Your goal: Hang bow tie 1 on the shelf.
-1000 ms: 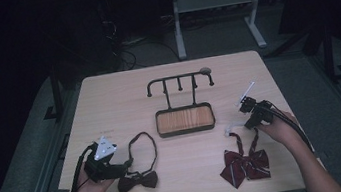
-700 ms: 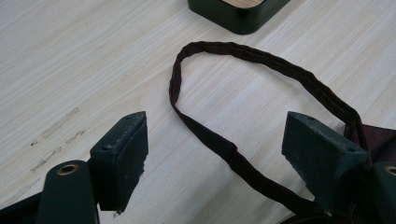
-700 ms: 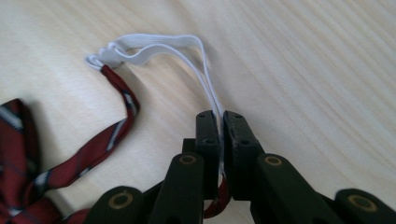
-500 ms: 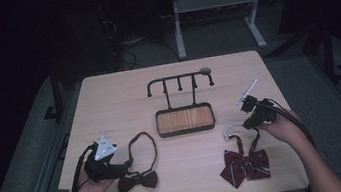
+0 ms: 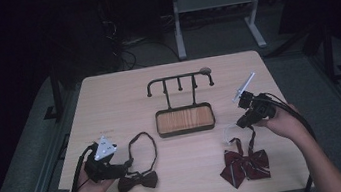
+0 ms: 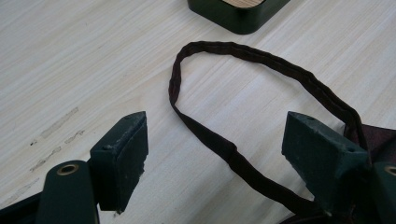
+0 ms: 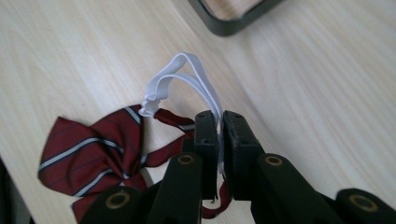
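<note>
Right gripper view: right claw [image 7: 218, 140] clamped on white elastic loop [image 7: 180, 77] of striped bow tie [image 7: 93, 154]; left claw [image 6: 233, 158] apart.

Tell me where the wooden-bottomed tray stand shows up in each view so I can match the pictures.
High view: tray stand at table centre, between the two bow ties.
Left gripper view: its dark corner at the top edge, beyond the dark strap loop.
Right gripper view: its corner at the top edge.
Shared landmark: the tray's dark rounded rim.
</note>
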A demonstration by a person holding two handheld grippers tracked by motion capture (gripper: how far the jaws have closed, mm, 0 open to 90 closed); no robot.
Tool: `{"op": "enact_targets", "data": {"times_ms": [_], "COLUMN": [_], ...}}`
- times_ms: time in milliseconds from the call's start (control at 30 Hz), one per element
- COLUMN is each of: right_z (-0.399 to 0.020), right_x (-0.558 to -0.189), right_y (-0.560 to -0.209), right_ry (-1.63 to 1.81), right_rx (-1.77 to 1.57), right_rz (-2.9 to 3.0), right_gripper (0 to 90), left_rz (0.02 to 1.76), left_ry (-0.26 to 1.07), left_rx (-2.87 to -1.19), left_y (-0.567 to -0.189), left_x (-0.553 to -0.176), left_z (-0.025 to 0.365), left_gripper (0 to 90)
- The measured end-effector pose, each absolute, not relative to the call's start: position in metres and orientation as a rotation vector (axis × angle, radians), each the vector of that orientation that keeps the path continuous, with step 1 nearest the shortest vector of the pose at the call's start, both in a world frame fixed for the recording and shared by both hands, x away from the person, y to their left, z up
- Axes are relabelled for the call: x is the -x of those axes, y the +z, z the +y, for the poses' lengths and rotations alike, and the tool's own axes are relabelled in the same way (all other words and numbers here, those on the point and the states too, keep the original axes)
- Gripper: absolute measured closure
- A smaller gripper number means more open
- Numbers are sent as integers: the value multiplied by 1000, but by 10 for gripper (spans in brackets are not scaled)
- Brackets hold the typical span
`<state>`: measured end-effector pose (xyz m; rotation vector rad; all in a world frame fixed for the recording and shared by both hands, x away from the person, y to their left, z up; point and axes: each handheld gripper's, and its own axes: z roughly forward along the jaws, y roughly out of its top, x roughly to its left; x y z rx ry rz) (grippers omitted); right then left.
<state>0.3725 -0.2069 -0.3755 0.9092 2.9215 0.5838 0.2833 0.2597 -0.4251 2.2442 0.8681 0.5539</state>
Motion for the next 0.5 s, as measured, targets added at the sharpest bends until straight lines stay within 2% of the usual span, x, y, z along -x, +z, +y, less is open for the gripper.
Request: {"op": "enact_targets", "data": {"times_ms": [500], "right_z": [-191], "right_x": [-364], "right_y": [-340], "right_ry": [598], "right_rx": [-776], "right_rz": [2927], "right_gripper": [849], "left_rz": [869], "left_ry": [553], "left_rx": [-2238], "left_y": [-425], "left_x": [-283], "left_z": [260], "left_gripper": [231]}}
